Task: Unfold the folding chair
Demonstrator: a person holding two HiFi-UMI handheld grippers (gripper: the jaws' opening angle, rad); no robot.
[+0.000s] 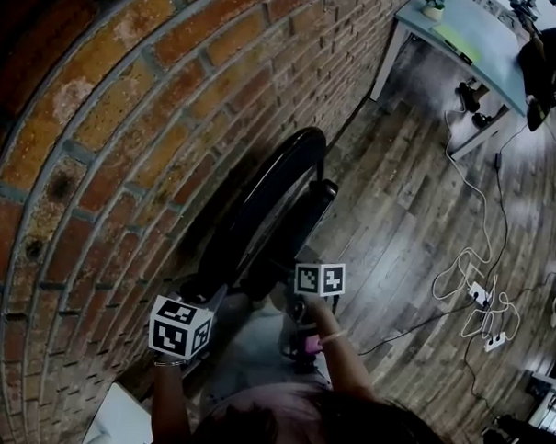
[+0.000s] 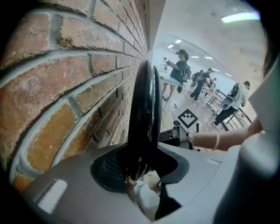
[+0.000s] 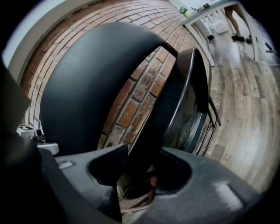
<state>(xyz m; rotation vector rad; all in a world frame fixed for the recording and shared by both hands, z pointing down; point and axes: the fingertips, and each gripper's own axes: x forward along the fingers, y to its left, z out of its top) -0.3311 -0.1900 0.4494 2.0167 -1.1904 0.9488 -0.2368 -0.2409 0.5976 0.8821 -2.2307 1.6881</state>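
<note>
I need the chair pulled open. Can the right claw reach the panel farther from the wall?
Likely yes: the right claw sits closed on the edge of that folding chair panel, nothing blocking it; the brick wall lies behind the other panel.

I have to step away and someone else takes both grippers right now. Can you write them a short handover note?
Left gripper: shut on the edge of the chair, on its wall-side panel.
Right gripper: shut on the edge of the other panel.
Chair: upright on the floor beside the brick wall, nearly folded, with only a narrow gap between the two panels.
Done: both grips taken.
Left: pull the panels apart until the chair is fully open, then stand it on its legs.
</note>
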